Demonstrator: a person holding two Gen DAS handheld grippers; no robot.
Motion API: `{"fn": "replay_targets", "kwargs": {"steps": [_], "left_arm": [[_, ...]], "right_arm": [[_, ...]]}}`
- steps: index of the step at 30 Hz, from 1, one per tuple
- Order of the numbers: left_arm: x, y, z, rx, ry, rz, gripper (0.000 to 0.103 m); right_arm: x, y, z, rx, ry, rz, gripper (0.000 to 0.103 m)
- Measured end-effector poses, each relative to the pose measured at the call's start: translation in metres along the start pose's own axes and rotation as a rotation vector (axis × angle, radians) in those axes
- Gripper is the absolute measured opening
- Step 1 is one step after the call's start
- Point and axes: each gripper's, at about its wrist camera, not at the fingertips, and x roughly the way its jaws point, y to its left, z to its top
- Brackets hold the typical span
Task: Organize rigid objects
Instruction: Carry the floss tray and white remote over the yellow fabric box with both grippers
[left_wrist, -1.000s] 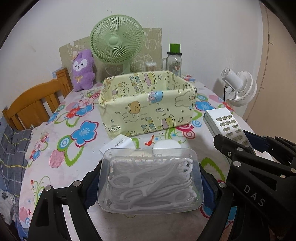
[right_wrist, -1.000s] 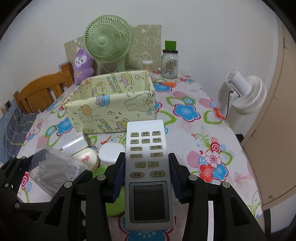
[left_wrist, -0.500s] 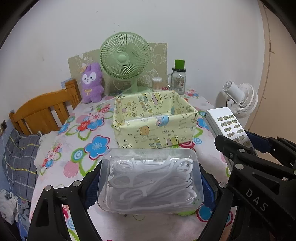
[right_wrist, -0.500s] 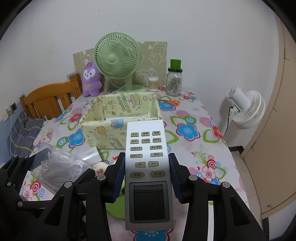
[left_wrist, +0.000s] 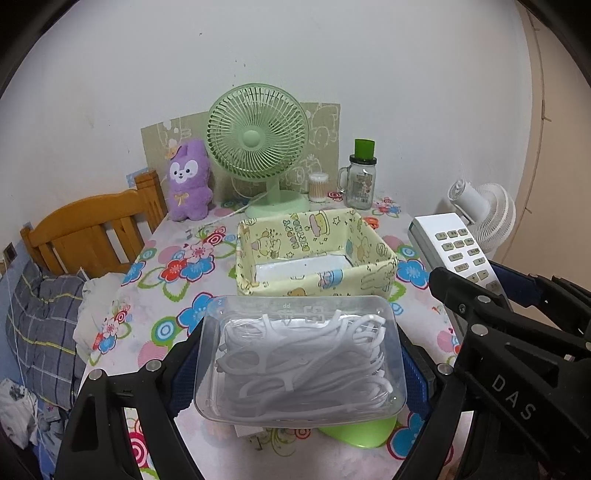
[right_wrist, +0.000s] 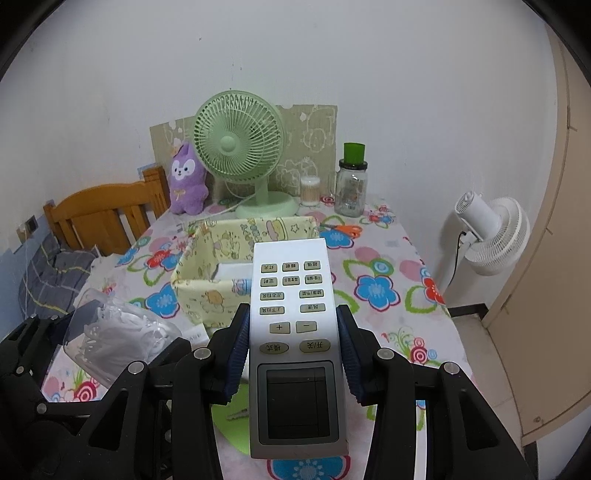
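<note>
Two tongs in my view, both loaded. Left tongs (left_wrist: 299, 373) clamped on clear plastic box (left_wrist: 300, 356) of white floss picks, held above near edge of desk (left_wrist: 162, 258). Right tongs (right_wrist: 291, 354) clamped on grey remote (right_wrist: 293, 332), keypad facing up, also above desk. Yellow fabric bin (left_wrist: 317, 254) sits mid-desk beyond both, white-bottomed. Green fan (left_wrist: 258, 140), purple plush (left_wrist: 188, 181), glass jar (left_wrist: 360, 181) along far wall.

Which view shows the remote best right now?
The right wrist view: the remote fills the centre, face up, keys and screen plain, clamped at its sides by the right gripper. The left wrist view shows only its upper keypad end at the right edge, the rest hidden behind that gripper.
</note>
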Motion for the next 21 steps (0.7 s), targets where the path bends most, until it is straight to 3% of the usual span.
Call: {"fn": "replay_targets", "kwargs": {"steps": [21], "left_arm": [[0.037,0.005,0.037,-0.011,0.015,0.027,0.089]], "right_arm": [[0.041,-0.002,0.038,-0.002,0.005,0.021,0.048]]}}
